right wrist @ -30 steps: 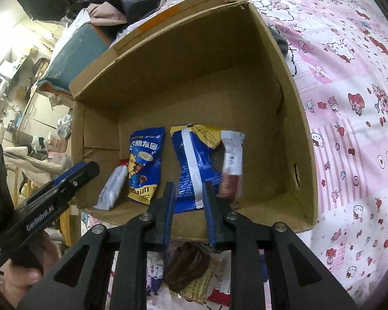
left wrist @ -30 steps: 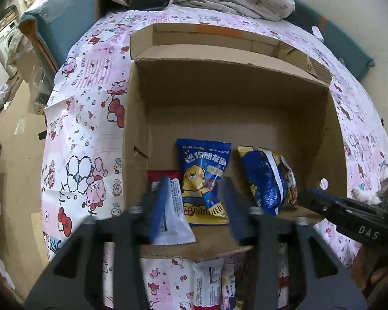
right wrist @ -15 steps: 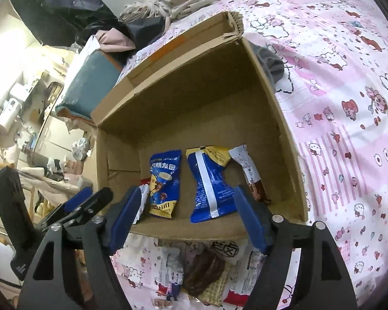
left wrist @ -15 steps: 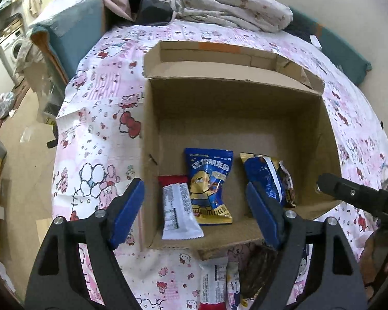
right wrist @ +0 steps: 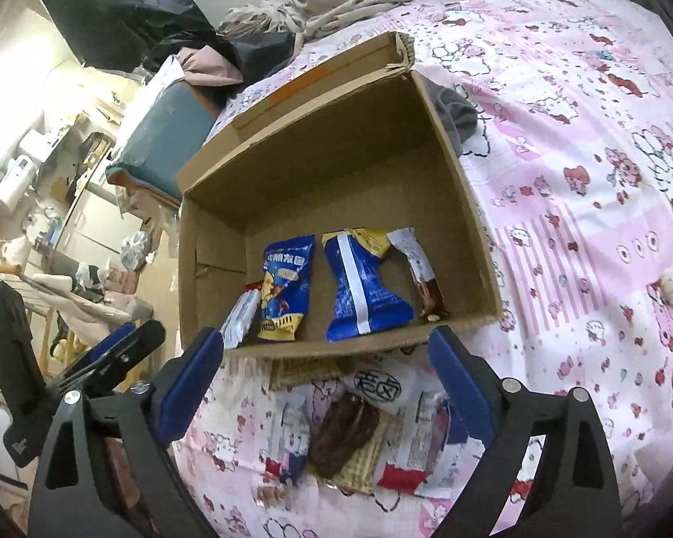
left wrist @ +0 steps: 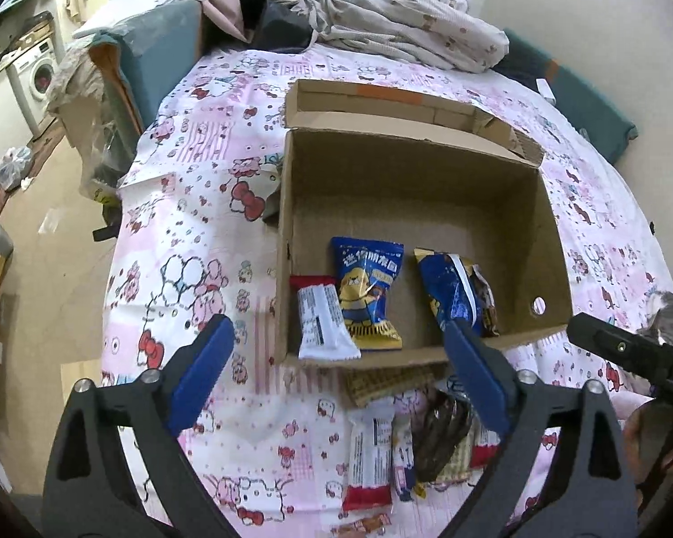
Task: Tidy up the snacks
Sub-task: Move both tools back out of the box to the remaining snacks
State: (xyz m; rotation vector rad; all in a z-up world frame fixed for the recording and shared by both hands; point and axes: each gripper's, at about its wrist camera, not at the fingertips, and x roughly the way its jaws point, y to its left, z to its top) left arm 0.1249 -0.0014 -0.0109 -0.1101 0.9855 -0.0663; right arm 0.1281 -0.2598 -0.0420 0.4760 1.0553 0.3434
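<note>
Above the box's near edge, your left gripper (left wrist: 338, 374) and right gripper (right wrist: 325, 383) have both just been opening; jaws wide, nothing between them. Four packets lie in the cardboard box (left wrist: 426, 197); the loose snack pile (right wrist: 350, 435) overlaps just outside. Risk: pinching two wrappers together, or snagging that near wall on the reach.

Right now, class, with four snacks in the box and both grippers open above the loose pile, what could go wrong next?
1. The loose pile overlaps, so closing on the brown packet may drag a neighbour along.
2. The cardboard box has a tall near wall; a low carry could clip it.
3. The left gripper and right gripper hover close together and could collide.
</note>
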